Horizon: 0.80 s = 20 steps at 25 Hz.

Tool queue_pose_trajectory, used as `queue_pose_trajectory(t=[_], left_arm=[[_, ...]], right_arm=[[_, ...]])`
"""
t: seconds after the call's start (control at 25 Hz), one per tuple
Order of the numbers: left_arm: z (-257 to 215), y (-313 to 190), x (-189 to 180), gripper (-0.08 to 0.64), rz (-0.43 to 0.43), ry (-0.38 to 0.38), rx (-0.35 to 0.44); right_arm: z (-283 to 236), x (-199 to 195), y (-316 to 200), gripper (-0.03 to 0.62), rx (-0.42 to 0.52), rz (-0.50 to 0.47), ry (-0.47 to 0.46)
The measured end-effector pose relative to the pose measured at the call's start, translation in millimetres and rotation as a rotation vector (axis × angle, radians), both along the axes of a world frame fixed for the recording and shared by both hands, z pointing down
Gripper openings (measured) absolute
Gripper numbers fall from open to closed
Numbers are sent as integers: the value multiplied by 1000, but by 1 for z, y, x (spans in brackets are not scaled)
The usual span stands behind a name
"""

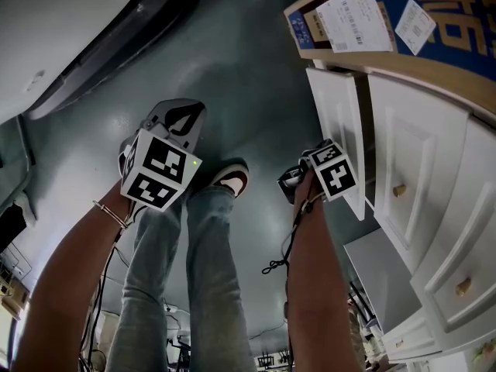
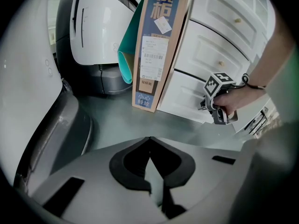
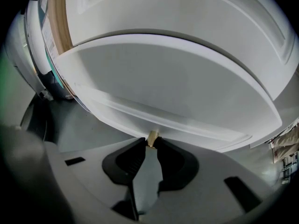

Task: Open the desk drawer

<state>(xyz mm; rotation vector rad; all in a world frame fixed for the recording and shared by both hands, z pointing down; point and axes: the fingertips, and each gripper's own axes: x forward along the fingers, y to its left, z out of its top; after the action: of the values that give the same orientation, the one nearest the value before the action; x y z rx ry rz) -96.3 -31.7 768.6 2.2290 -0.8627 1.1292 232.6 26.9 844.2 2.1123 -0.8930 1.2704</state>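
A white cabinet stands at the right in the head view; its lowest drawer (image 1: 338, 134) is pulled out from the others. My right gripper (image 3: 152, 139) is shut on that drawer's small brass knob (image 3: 152, 136), with the drawer front (image 3: 168, 92) right above the pads. In the left gripper view the right gripper (image 2: 209, 105) sits at the drawer front (image 2: 184, 97), held by a hand. My left gripper (image 2: 149, 139) hangs over the grey floor, apart from the cabinet, jaws shut with nothing between them.
Two upper drawers carry brass knobs (image 1: 399, 190) (image 1: 463, 287). A tall cardboard box (image 2: 156, 45) leans against the cabinet's end, a teal sheet (image 2: 125, 62) behind it. A white and grey machine (image 2: 93, 31) stands at the left. The person's leg and shoe (image 1: 231, 180) are between the grippers.
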Motion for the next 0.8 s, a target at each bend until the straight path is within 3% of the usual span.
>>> queue_pose_trajectory(t=[0.8], left_arm=[[-5, 17, -34, 15, 21, 1, 4]], right_arm=[[0, -43, 27, 84, -15, 14, -22]])
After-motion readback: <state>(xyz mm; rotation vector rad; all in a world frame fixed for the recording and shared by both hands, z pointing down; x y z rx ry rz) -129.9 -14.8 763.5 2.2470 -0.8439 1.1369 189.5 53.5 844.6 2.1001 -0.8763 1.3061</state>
